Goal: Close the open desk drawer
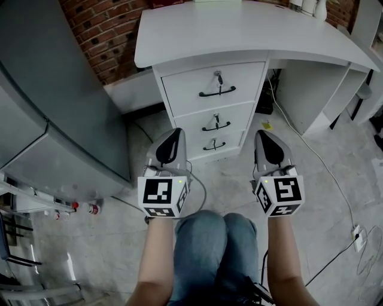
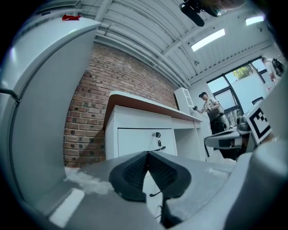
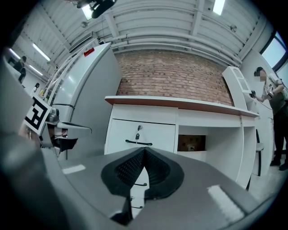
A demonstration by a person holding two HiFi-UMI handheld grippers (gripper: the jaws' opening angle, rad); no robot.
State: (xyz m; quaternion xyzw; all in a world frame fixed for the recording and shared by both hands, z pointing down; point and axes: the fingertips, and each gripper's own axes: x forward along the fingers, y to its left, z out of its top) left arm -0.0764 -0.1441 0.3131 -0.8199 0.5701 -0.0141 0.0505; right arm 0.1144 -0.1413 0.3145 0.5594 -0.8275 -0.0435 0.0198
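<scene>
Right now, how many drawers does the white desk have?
3, stacked in one column under the desk: top drawer, middle drawer and bottom drawer. None seems hidden in the head view.

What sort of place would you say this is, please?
Probably a workshop or industrial hall staged as an office: a white desk with drawers stands against a bare brick wall, under a ribbed metal roof with strip lights.

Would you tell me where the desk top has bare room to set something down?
Most of the desk top is bare, from its rounded left edge above the drawers across the middle. Only its far right corner holds white items.
</scene>
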